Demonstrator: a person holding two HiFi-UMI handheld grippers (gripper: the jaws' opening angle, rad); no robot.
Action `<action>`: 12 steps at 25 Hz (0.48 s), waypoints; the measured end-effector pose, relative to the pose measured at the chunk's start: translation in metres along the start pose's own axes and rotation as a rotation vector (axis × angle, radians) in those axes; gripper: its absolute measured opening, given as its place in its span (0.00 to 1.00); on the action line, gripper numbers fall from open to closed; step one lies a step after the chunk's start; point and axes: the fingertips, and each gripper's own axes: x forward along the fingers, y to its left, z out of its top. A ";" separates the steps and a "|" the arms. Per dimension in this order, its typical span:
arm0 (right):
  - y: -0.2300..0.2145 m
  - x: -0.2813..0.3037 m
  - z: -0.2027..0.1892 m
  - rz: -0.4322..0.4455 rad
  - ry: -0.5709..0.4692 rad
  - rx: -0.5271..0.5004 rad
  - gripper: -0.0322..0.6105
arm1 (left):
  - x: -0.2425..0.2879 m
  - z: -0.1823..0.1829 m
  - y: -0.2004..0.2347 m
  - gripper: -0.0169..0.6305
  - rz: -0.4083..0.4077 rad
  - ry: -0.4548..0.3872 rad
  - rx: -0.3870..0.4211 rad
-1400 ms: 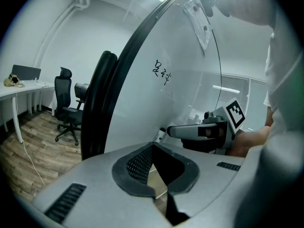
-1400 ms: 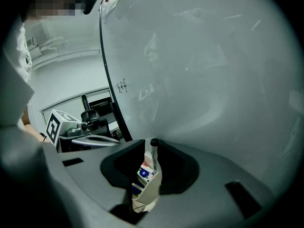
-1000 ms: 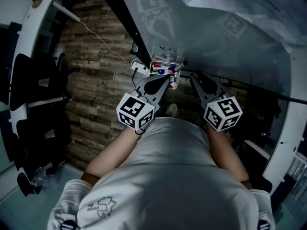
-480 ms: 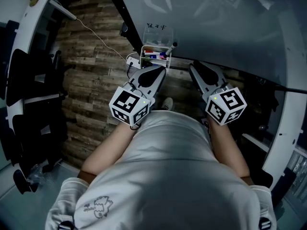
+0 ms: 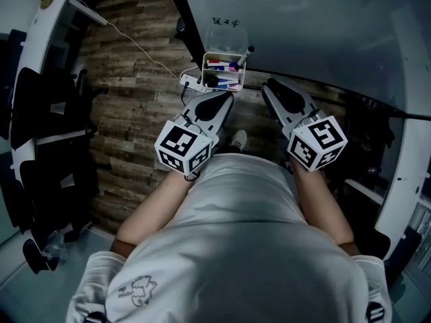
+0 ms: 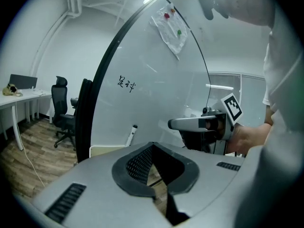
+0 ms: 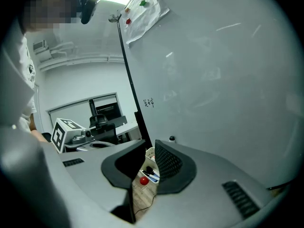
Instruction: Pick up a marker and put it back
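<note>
A white basket [image 5: 237, 64] with several markers hangs at the foot of the whiteboard [image 5: 323, 32]. One black-capped marker [image 5: 248, 51] stands up at its right corner. My left gripper [image 5: 225, 98] hovers just short of the basket, jaws shut and empty. To its right, my right gripper [image 5: 268, 85] is level with it, open by a narrow gap and holding nothing. The left gripper view shows the upright marker [image 6: 132, 134] and the basket rim [image 6: 107, 150] beyond my left gripper [image 6: 153, 146]. Between the tips of my right gripper [image 7: 150, 147] the basket [image 7: 149, 167] shows.
A white cable [image 5: 145, 49] runs over the wooden floor to a power strip [image 5: 190, 81] beside the basket. Black office chairs [image 5: 40, 113] and a white desk stand at the left. Small writing [image 5: 222, 21] is on the board.
Both grippers have drawn back from the basket; a second ago the left tip overlapped it, now it is apart. The view has shifted slightly.
</note>
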 end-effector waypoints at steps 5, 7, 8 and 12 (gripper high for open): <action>0.022 0.002 0.000 -0.013 -0.017 0.014 0.16 | -0.025 -0.006 0.003 0.03 -0.020 -0.001 -0.008; 0.035 0.002 0.001 -0.024 -0.026 0.025 0.16 | -0.039 -0.007 0.006 0.03 -0.029 -0.002 -0.008; 0.041 0.002 0.002 -0.032 -0.032 0.035 0.16 | -0.046 -0.008 0.007 0.03 -0.034 -0.002 -0.009; 0.068 -0.002 0.002 -0.066 -0.062 0.083 0.16 | -0.079 -0.007 0.014 0.03 -0.053 -0.002 -0.004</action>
